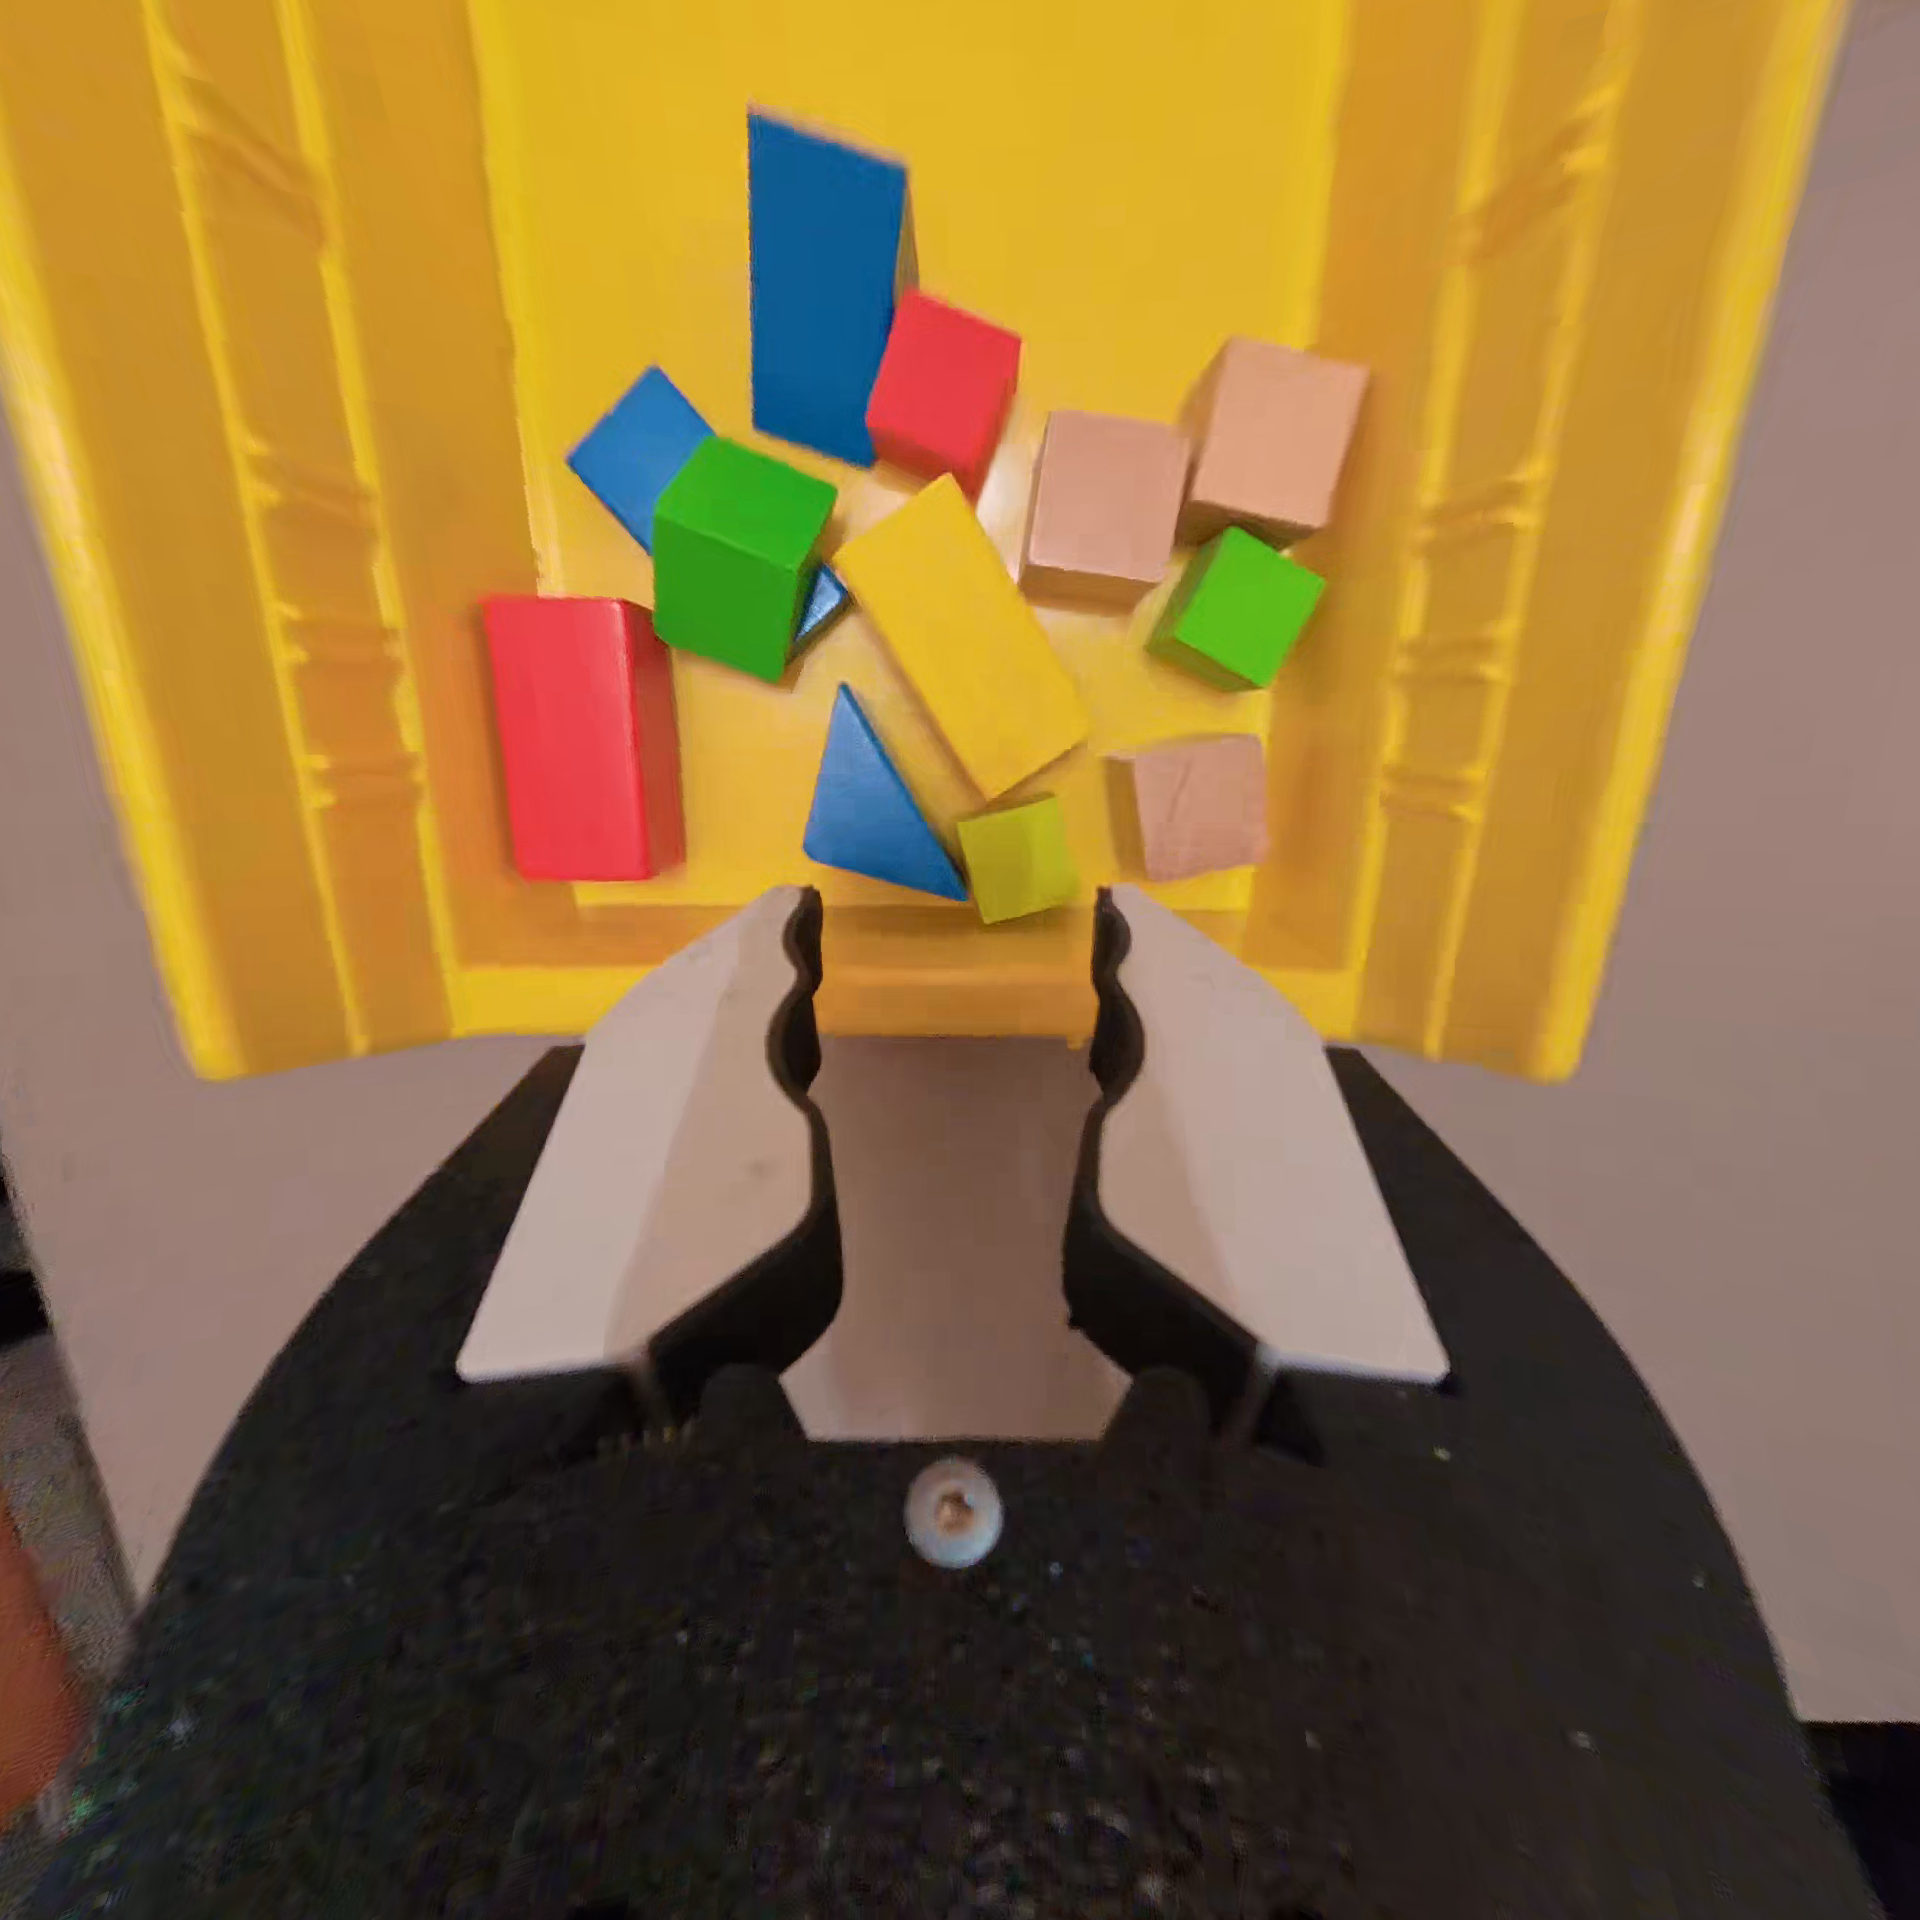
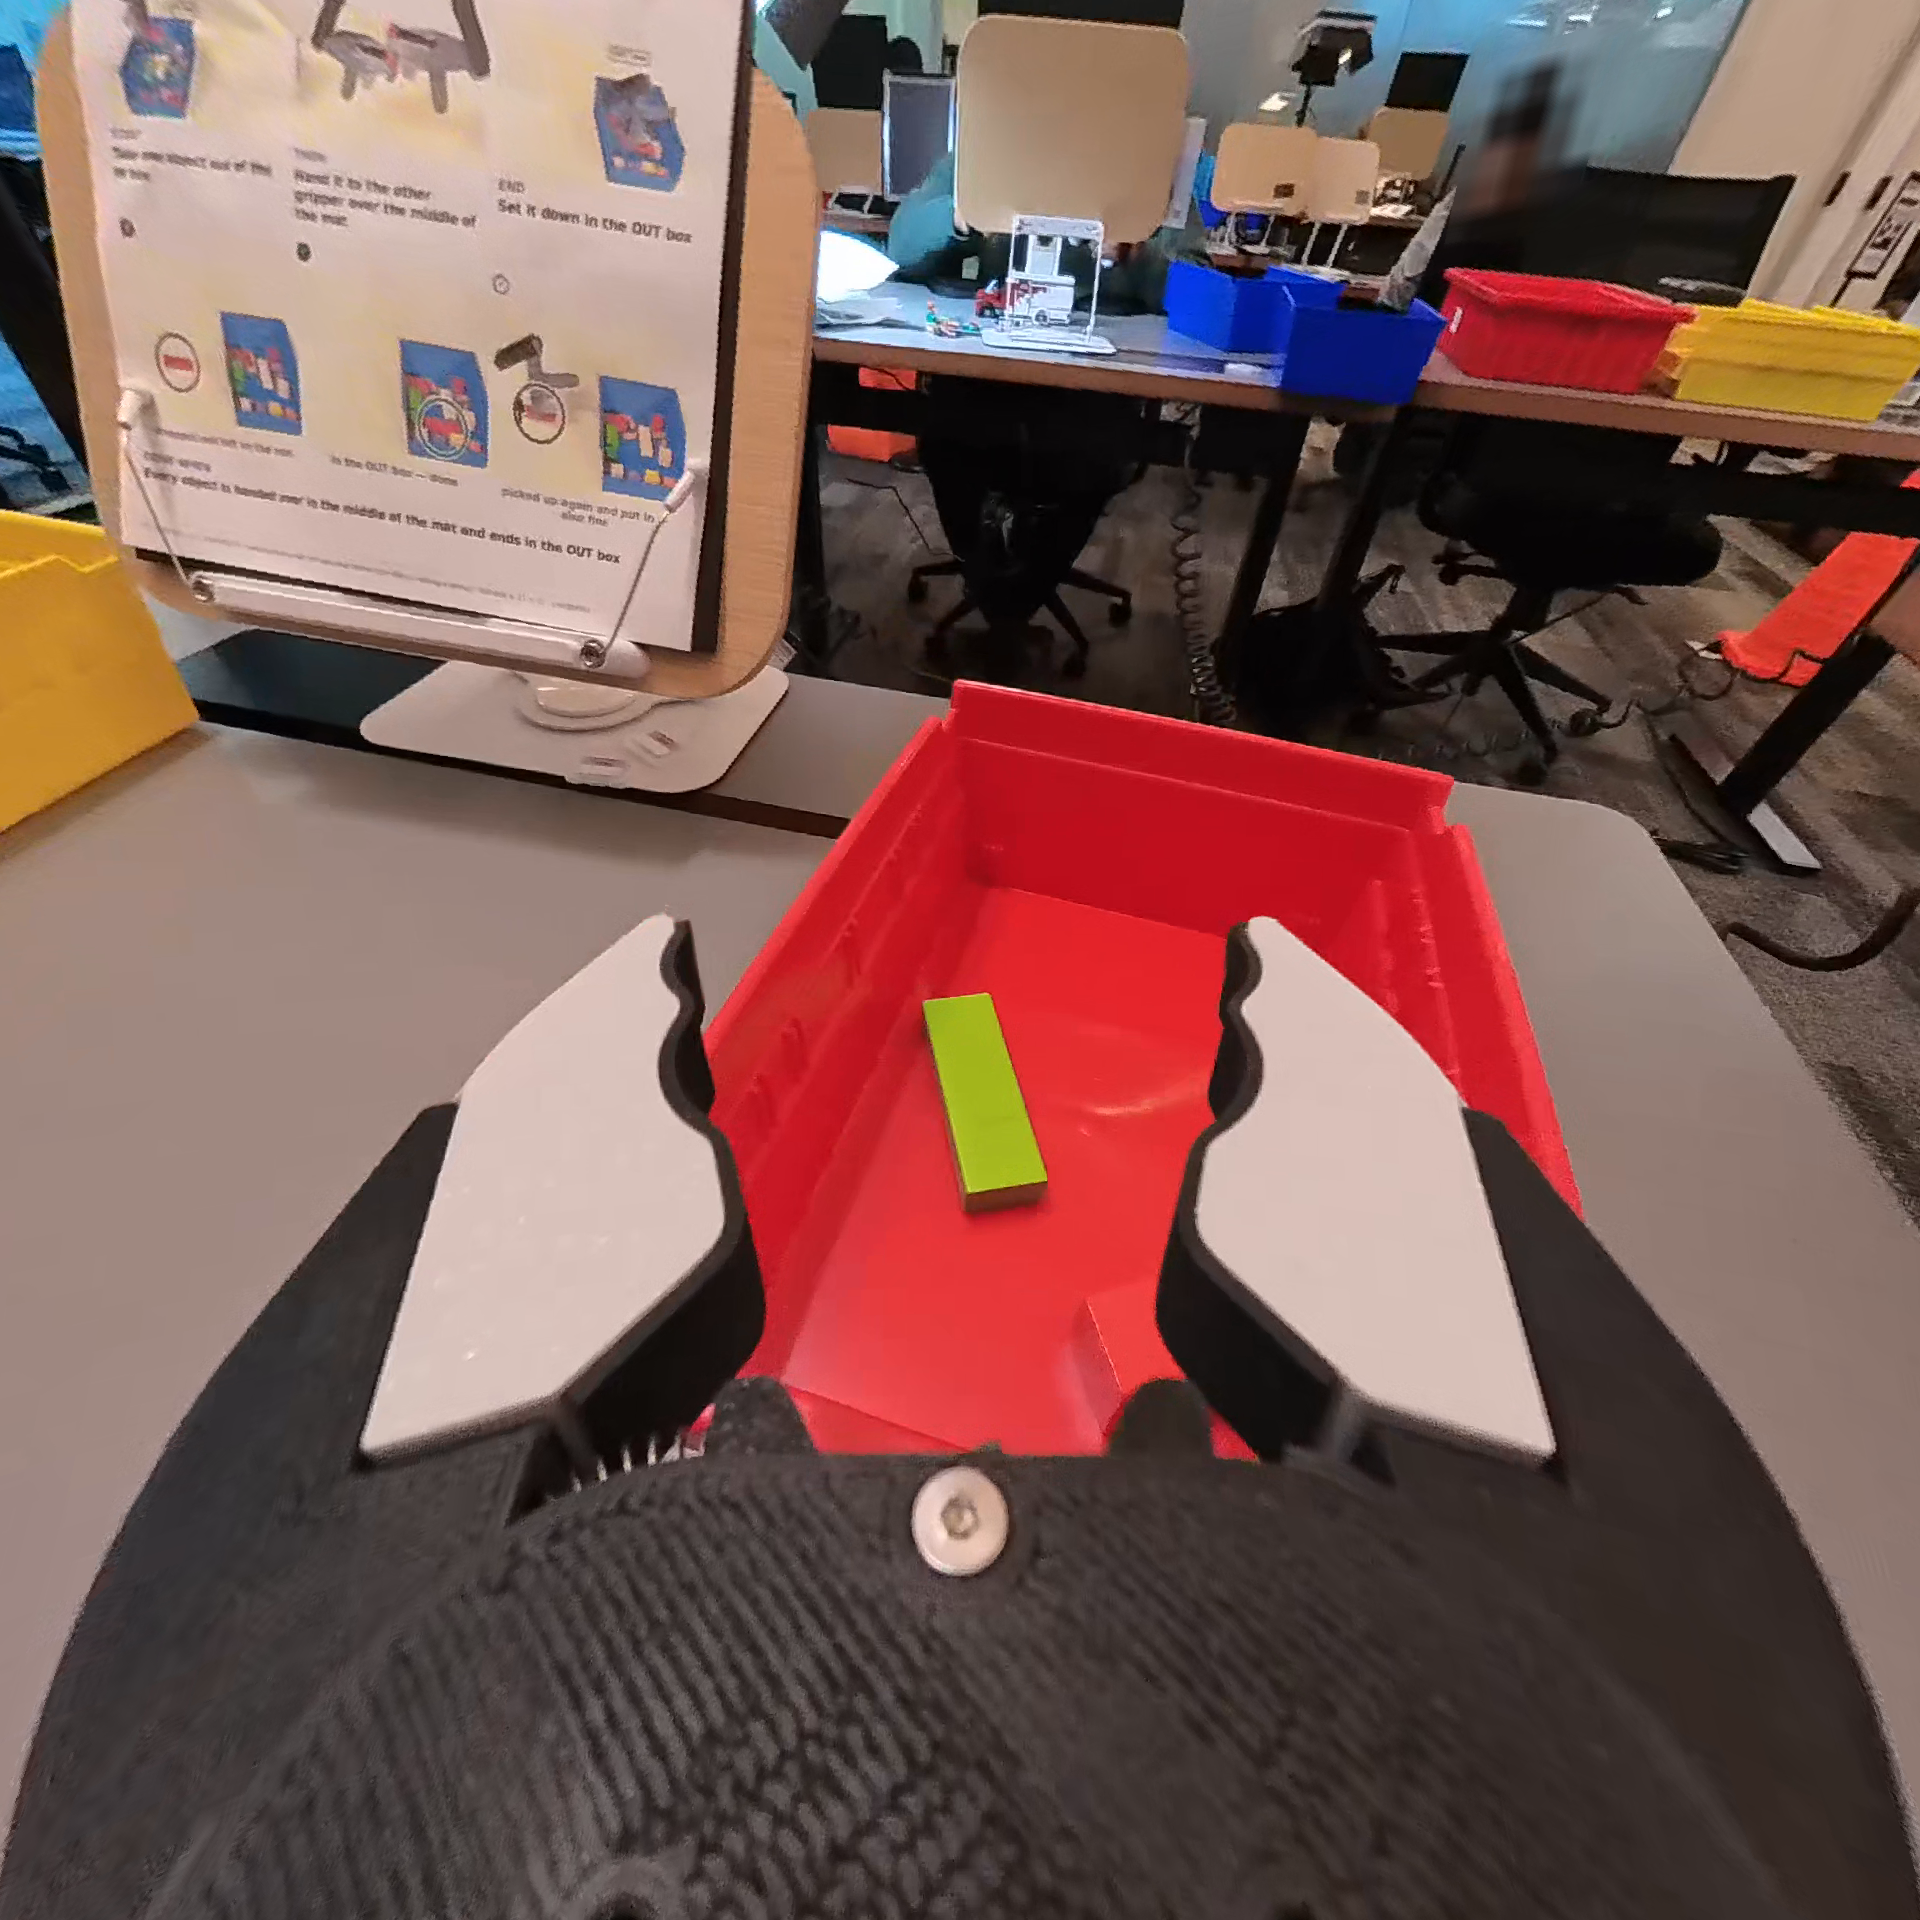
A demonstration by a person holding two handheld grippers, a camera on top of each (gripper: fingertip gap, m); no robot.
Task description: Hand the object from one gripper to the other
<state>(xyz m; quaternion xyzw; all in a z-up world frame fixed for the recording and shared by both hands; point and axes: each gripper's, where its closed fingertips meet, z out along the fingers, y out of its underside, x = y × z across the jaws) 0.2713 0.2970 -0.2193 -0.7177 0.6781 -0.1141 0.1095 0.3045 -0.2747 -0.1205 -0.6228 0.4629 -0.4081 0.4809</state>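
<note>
While both grippers (image 1: 956, 904) (image 2: 961, 956) gaped wide and held nothing, blocks (image 1: 961, 634) lay mid-frame in the yellow bin (image 1: 260, 520); judged step: picking one, needing the left gripper lowered and squeezed

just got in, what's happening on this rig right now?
A person is working two handheld grippers on a block hand-over job. The left gripper hangs open and empty over a yellow bin of mixed coloured wooden blocks, nearest a small yellow-green cube and a blue wedge. The right gripper is open and empty over a red bin, where one lime-green flat block already lies. Nothing is held at this moment.
</note>
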